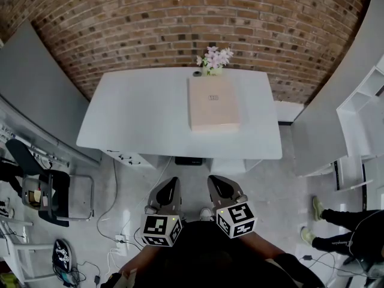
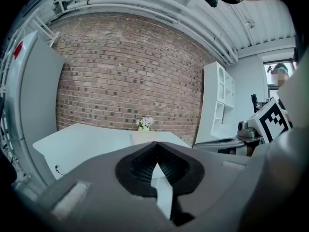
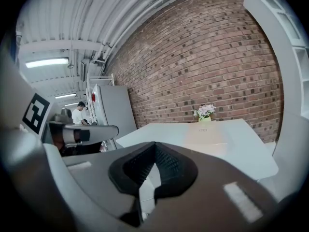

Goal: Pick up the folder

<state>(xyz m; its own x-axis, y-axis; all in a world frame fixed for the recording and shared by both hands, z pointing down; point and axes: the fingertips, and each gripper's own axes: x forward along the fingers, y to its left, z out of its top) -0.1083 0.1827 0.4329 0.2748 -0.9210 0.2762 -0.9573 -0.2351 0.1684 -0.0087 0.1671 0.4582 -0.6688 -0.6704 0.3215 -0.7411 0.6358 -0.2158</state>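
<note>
A flat beige folder point(image 1: 215, 104) lies on the white table point(image 1: 138, 119), right of its middle and towards the far edge. The left gripper view shows the folder point(image 2: 143, 137) far ahead, and so does the right gripper view point(image 3: 205, 133). My left gripper point(image 1: 171, 183) and right gripper point(image 1: 216, 182) hang side by side over the floor, short of the table's near edge. Both point at the table. Each has its jaws together with nothing between them, as the left gripper point(image 2: 155, 146) and right gripper point(image 3: 154, 146) show in their own views.
A small pot of pale flowers point(image 1: 214, 59) stands at the table's far edge, just behind the folder, before a brick wall. White shelving point(image 1: 360, 113) stands right, a grey cabinet point(image 1: 30, 83) left. A chair point(image 1: 54, 191) and cables lie lower left; a person's legs point(image 1: 336, 227) show lower right.
</note>
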